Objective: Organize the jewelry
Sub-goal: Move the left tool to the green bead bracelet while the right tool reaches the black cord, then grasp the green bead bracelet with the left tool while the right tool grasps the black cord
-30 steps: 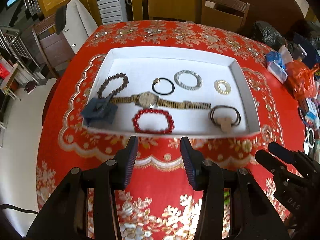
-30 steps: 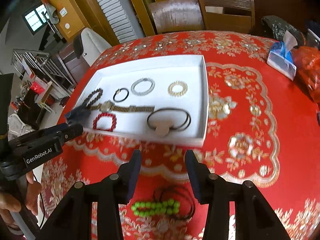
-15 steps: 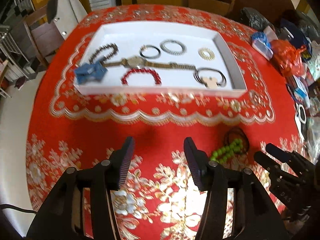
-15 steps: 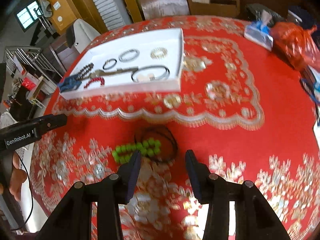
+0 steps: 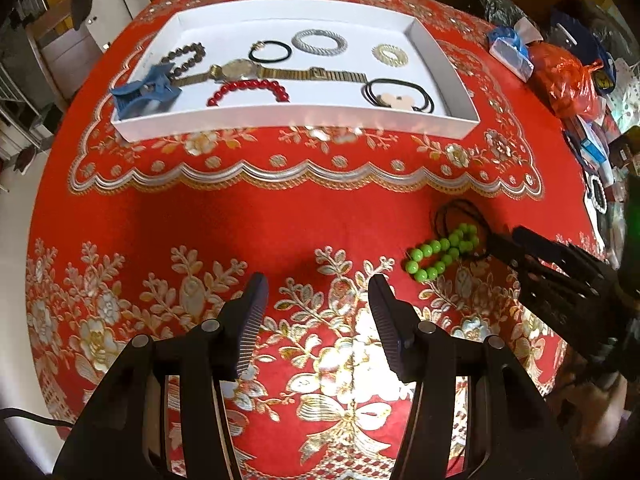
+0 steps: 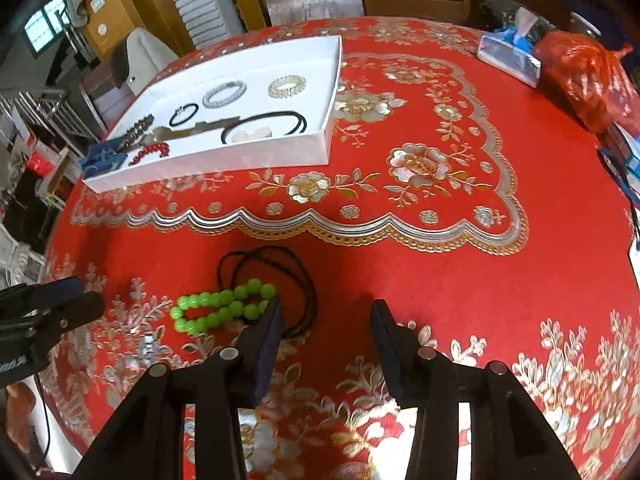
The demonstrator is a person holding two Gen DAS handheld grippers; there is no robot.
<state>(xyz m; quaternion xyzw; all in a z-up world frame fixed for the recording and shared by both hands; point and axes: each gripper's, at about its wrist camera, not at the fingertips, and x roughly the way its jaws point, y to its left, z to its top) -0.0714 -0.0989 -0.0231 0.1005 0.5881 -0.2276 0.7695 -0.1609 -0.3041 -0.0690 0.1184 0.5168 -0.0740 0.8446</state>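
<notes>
Both grippers have backed off the white tray (image 5: 296,120) toward the desk's near edge, jaws spread empty, right gripper (image 6: 324,312) nearing the green bead bracelet (image 6: 222,308).

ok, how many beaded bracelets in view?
3. Brown one at the white tray's left end, red one by the tray's near wall, green one loose on the red tablecloth beside a black cord. The clutter at the table's right edge may hide more.
</notes>
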